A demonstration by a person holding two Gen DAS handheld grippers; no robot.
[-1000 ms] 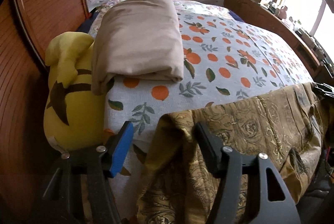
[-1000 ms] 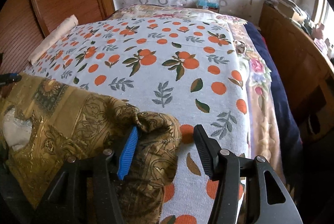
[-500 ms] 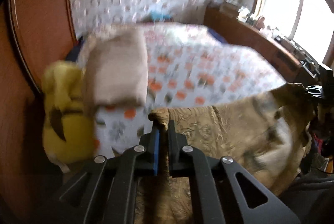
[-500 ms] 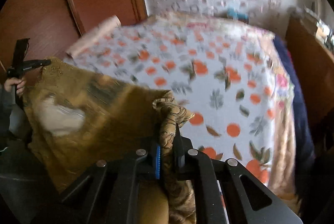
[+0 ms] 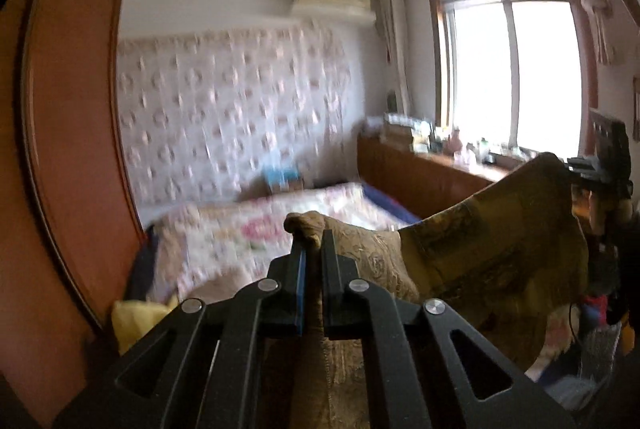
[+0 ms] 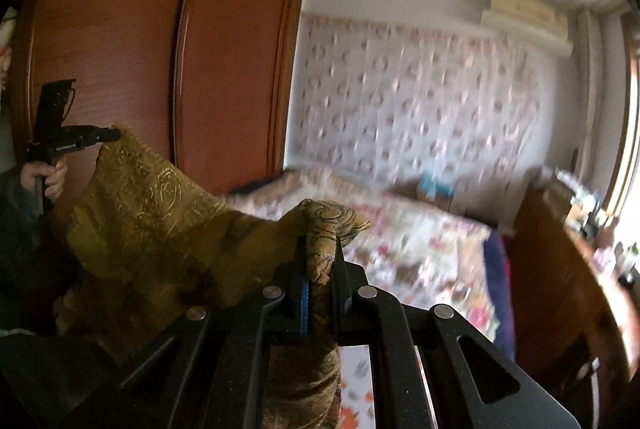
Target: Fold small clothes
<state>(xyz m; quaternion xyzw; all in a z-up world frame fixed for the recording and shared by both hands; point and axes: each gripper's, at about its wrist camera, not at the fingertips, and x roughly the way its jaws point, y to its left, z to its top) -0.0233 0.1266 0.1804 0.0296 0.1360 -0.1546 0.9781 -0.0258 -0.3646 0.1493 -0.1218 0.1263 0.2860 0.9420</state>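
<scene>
Both grippers have risen since a second ago: back then they sat low over the orange-print bedspread with jaws spread around the garment's edge, and now each is lifted well above the bed, so the cameras look across the room instead of down at the bedding.

Left gripper (image 5: 311, 249) is clenched on a bunched corner of the gold brocade garment (image 5: 492, 253), a knot of cloth poking out past the fingertips at 12 o'clock. From there the fabric stretches away toward 3 o'clock, rising to the right gripper (image 5: 576, 165), seen far off at the frame's right edge.

In the right wrist view, the right gripper (image 6: 318, 257) is likewise clamped on a rolled corner of the same garment (image 6: 152, 213), which sweeps off toward 9 o'clock and up to the left gripper (image 6: 108, 135), held by the person's left hand (image 6: 46, 177). The cloth hangs in the air between the two grippers, sagging in the middle, off the bed.

Behind it lies the bed (image 5: 248, 229) with its floral cover, blurred. A yellow plush toy (image 5: 132, 321) shows at 8 o'clock in the left view. A wooden wardrobe (image 6: 152, 49) fills the 10 o'clock side of the right view, and a bright window (image 5: 508, 69) sits at 2 o'clock in the left.
</scene>
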